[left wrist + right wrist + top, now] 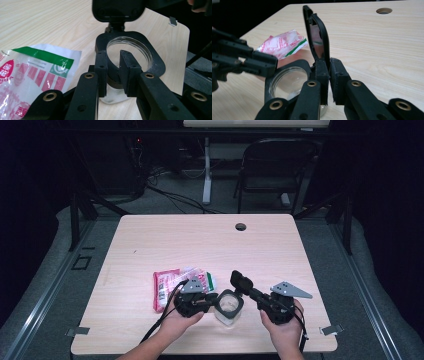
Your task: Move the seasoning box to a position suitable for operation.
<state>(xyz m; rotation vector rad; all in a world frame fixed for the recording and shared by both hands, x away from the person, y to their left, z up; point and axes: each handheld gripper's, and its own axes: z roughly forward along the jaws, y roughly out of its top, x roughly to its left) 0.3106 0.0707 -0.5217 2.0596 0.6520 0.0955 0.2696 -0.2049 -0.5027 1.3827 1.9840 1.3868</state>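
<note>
A: Where was the jar (229, 307)?
B: Near the front edge of the table (150, 235), about 6 o'clock from the table's middle. Clear glass, black collar, hinged black lid (242, 282) standing up at its 1 o'clock.

A: Left gripper (212, 301)?
B: Came in from the jar's 9 o'clock. Jaws nearly together, clamped on the near side of the collar: one pad inside the mouth, one outside, as the left gripper view showed (116, 75). My read: it was pinning the jar so it couldn't slide or tip while the lid got worked.

A: Right gripper (248, 291)?
B: Came from 3–4 o'clock, jaws close to fully shut, pinching the lid low, near the hinge (325, 72). Lid stood almost upright between the pads. Gripping by the hinge gives short leverage but keeps control of the swing, probably why it was held there.

A: So lid open or closing?
B: Open at that moment, mouth uncovered. Couldn't tell which way it was headed. Couldn't tell whether anything was inside; the glass looked clear in the gripper views.

A: The packet (172, 285)?
B: Red, white and green, lay flat at the jar's 10 o'clock, just beside the left gripper. Neither gripper touched it. Likely parked within reach as the thing to go in, but that's a guess.

A: Risk?
B: Left pad only had the collar edge. If the right hand pulled the lid sideways, the jar could twist out.
</note>
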